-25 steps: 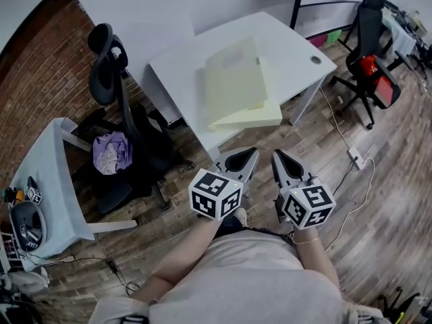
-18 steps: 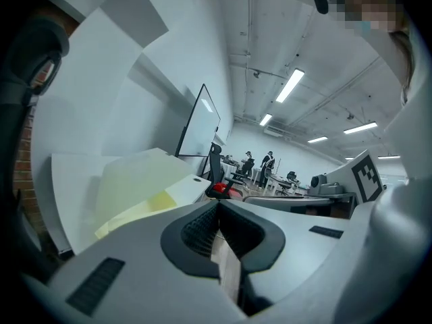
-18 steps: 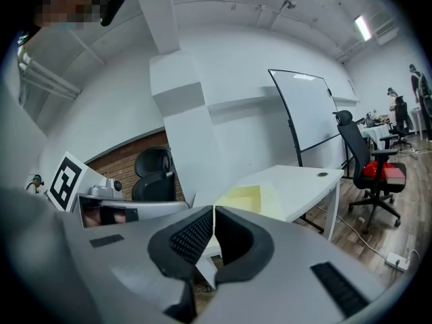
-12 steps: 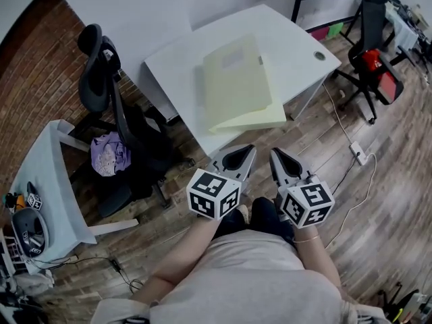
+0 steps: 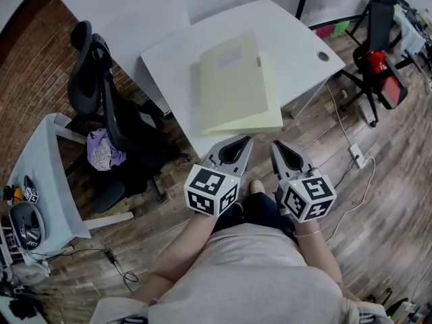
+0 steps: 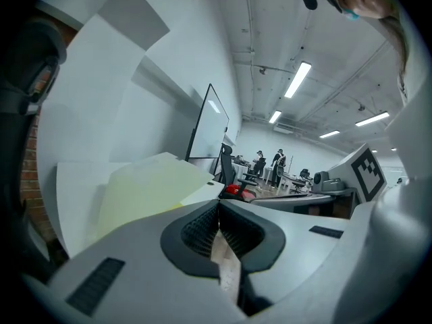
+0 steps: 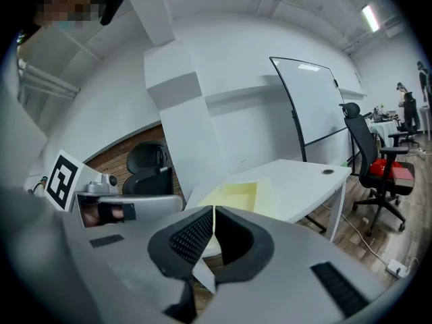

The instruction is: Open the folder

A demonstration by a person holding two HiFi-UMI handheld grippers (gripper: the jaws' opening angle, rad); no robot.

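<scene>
Both tools now sit nearer the desk's front edge than a second ago; folder unmoved. Left tool (image 5: 247,140) and right tool (image 5: 274,145): jaws closed, nothing between them, side by side. Pale yellow folder (image 5: 233,86) lies flat on the desk (image 5: 175,52), cover shut, contents unseen.

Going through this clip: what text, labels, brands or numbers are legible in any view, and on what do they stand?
No legible words or numbers in any view.
Folder: the pale label patch on its cover is too small to show any print.
Left gripper and right gripper: their cubes carry only black-and-white square markers, no letters.
</scene>
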